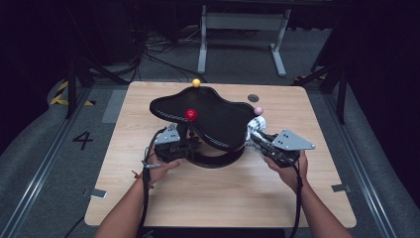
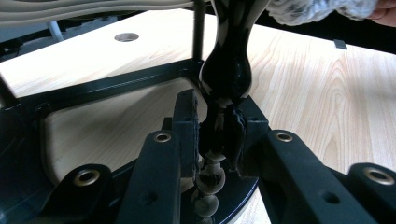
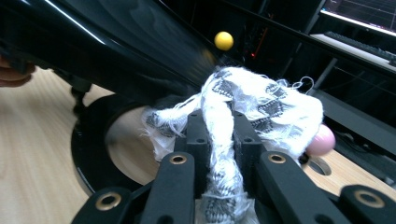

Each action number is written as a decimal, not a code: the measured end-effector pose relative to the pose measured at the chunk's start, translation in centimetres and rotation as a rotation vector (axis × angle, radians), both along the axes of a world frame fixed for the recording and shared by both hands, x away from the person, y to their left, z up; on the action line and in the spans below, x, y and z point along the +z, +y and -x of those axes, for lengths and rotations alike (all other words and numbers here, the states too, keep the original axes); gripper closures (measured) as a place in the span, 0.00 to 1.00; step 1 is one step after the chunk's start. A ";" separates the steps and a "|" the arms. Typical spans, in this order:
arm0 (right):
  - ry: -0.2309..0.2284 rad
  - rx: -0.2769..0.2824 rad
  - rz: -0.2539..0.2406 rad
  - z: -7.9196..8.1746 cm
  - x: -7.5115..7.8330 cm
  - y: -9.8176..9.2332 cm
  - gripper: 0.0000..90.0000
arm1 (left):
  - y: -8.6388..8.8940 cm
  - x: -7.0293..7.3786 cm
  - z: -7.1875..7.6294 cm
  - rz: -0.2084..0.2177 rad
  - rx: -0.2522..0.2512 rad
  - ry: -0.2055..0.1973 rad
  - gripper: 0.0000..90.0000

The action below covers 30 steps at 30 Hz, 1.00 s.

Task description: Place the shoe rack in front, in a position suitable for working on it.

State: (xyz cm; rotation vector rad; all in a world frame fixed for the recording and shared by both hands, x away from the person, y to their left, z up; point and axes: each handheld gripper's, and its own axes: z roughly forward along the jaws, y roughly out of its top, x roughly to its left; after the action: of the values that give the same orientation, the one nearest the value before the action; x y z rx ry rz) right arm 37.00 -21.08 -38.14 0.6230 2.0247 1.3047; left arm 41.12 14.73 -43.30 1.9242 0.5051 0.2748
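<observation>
Light wood table (image 1: 218, 198), dark room, left tool (image 2: 219, 135) clamping black stand (image 1: 208, 116), right tool (image 3: 219, 140) gripping white cloth (image 3: 261, 107)

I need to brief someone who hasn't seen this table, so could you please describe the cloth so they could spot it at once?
On the light wooden table stands a black stand with a wavy glossy top. At its right edge, beside the pink ball, the right gripper clamps the white cloth. It is the one soft, frayed thing there, white with grey woven patches.

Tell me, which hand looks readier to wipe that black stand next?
Right, probably. The right tongs already grip the white cloth beside the black stand, while the left tongs are clamped on its post, steadying it.
</observation>
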 end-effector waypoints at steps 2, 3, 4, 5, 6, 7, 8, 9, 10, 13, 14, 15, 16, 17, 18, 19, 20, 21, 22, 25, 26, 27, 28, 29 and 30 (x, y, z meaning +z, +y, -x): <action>0.005 -0.003 -0.002 -0.3 0.0 0.0 0.90 | 0.0 0.0 0.0 0.001 0.000 -0.002 0.83; 0.003 -0.004 -0.001 -0.3 0.0 0.0 0.90 | -0.1 0.0 0.0 0.003 0.001 -0.006 0.83; 0.006 -0.005 -0.001 -0.2 0.0 0.0 0.90 | -0.1 0.0 0.1 0.000 0.006 -0.007 0.83; 0.007 -0.001 -0.003 -0.1 0.1 0.0 0.90 | -0.1 0.0 0.1 0.002 0.005 -0.007 0.83; 0.006 0.003 -0.004 0.1 0.2 0.1 0.90 | -0.1 -0.1 0.1 0.003 0.004 -0.007 0.83; 0.004 0.009 -0.004 0.3 0.3 0.1 0.90 | -0.1 -0.1 0.1 0.003 0.005 -0.007 0.83; 0.001 0.012 -0.006 0.6 0.4 0.2 0.90 | -0.1 0.0 0.1 0.000 0.007 -0.007 0.83; 0.000 0.017 -0.006 0.9 0.5 0.2 0.90 | -0.1 0.0 0.1 0.001 0.009 -0.007 0.83; -0.006 0.026 -0.004 1.1 0.7 0.3 0.90 | -0.1 0.0 0.1 0.000 0.010 -0.009 0.83; -0.011 0.045 -0.010 1.8 1.0 0.3 0.90 | -0.1 0.0 0.1 -0.001 0.012 -0.007 0.83; -0.011 0.049 -0.012 2.0 1.1 0.4 0.90 | -0.1 0.0 0.1 -0.001 0.012 -0.007 0.83; -0.014 0.055 -0.011 2.3 1.3 0.4 0.90 | -0.1 0.0 0.1 0.002 0.011 -0.008 0.83; -0.014 0.059 -0.013 2.5 1.3 0.5 0.90 | -0.1 0.0 0.1 -0.001 0.011 -0.007 0.83; -0.019 0.064 -0.013 2.7 1.4 0.5 0.90 | -0.1 0.0 0.1 -0.001 0.011 -0.007 0.83; -0.020 0.069 -0.011 2.9 1.5 0.6 0.90 | -0.1 0.0 0.1 -0.001 0.010 -0.008 0.83; -0.022 0.078 -0.012 3.1 1.6 0.6 0.90 | -0.1 0.0 0.1 -0.001 0.010 -0.008 0.83; -0.024 0.081 -0.015 3.3 1.7 0.6 0.90 | -0.1 0.0 0.1 0.000 0.011 -0.007 0.83; -0.025 0.086 -0.014 3.5 1.8 0.7 0.90 | -0.1 0.0 0.1 -0.001 0.011 -0.007 0.83; -0.027 0.092 -0.015 3.7 1.9 0.7 0.90 | -0.1 0.0 0.1 -0.002 0.011 -0.008 0.83; -0.036 0.107 -0.010 4.2 2.2 0.9 0.90 | 0.0 0.0 0.2 0.000 0.014 -0.006 0.83; -0.037 0.113 -0.010 4.3 2.3 1.0 0.90 | 0.0 0.0 0.2 -0.003 0.014 -0.005 0.83; -0.039 0.118 -0.008 4.5 2.4 1.0 0.90 | 0.0 0.0 0.2 -0.003 0.014 -0.006 0.83; -0.040 0.122 -0.004 4.6 2.4 1.1 0.90 | 0.0 0.0 0.1 0.000 0.013 -0.010 0.83; -0.041 0.127 -0.004 4.8 2.5 1.2 0.90 | 0.0 0.0 0.2 -0.003 0.016 -0.009 0.83; -0.046 0.133 -0.003 4.9 2.5 1.2 0.90 | 0.0 0.0 0.2 -0.002 0.016 -0.009 0.83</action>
State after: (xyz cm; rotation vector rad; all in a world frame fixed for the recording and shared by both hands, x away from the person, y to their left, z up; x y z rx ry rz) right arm 32.11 -19.84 -35.61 0.4620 2.0568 1.3859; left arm 40.96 14.75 -43.33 1.9202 0.5147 0.2948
